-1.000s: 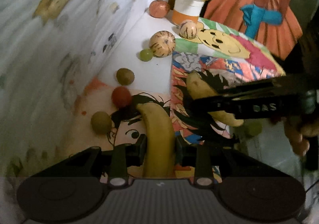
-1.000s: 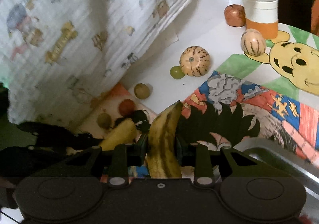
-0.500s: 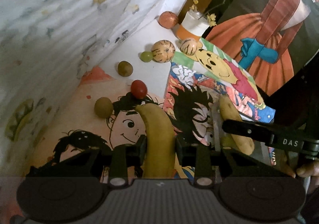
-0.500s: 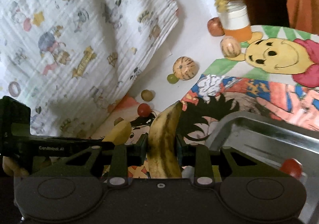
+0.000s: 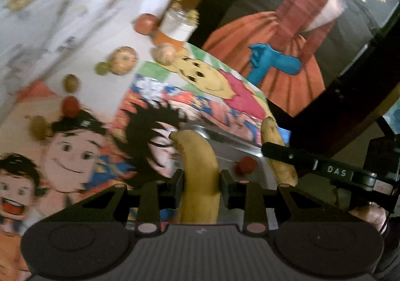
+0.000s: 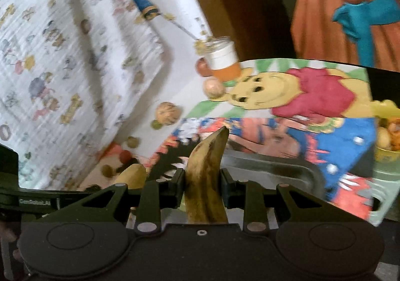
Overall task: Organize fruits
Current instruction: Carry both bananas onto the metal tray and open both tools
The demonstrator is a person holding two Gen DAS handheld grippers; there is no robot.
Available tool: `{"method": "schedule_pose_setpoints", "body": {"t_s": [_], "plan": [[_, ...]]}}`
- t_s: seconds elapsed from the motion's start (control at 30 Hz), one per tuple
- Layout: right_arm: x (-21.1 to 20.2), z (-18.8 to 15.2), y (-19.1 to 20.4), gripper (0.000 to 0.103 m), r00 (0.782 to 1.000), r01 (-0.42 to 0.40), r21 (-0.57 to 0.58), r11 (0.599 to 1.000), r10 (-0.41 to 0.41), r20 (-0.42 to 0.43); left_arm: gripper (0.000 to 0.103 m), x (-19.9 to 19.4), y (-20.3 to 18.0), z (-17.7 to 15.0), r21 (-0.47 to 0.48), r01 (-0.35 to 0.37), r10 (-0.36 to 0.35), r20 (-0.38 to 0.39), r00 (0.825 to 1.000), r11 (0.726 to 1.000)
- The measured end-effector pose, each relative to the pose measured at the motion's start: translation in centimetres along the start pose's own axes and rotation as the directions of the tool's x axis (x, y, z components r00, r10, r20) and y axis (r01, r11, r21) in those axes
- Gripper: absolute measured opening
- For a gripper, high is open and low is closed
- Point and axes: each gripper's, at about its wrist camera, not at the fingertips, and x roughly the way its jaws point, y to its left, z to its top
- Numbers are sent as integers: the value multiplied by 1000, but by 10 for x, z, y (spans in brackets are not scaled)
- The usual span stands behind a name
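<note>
My left gripper (image 5: pixel 200 181) is shut on a yellow banana (image 5: pixel 198 168) and holds it above the near edge of a metal tray (image 5: pixel 225 141). My right gripper (image 6: pixel 202 182) is shut on a brown-spotted banana (image 6: pixel 206 173), also over the tray (image 6: pixel 275 163). In the left wrist view the right gripper's arm (image 5: pixel 312 166) and its banana (image 5: pixel 277 153) show at the right. A small red fruit (image 5: pixel 246 164) lies in the tray. The left banana's tip (image 6: pixel 132 174) shows at lower left of the right wrist view.
Loose fruits lie on the cartoon-printed table cover: a red one (image 5: pixel 70 106), green ones (image 5: pixel 71 82), striped round ones (image 5: pixel 123 63), an apple (image 5: pixel 145 23). A jar (image 5: pixel 175 30) stands at the back. A patterned cloth (image 6: pixel 62 68) hangs at the left.
Both grippers have lifted and moved right with their bananas, away from the loose fruits and over the metal tray. Both views are blurred by motion.
</note>
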Motion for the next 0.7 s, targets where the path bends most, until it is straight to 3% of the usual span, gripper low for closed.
{"method": "schedule_pose_setpoints", "body": {"t_s": [0.3, 0.7], "plan": [[-4, -35, -22, 31, 991, 131, 74, 989, -132, 15, 34, 32, -33, -24, 75, 50, -46, -61, 997, 996], [17, -52, -28, 32, 973, 228, 147, 962, -228, -13, 34, 58, -58, -40, 254, -29, 53, -88, 995, 967]]}}
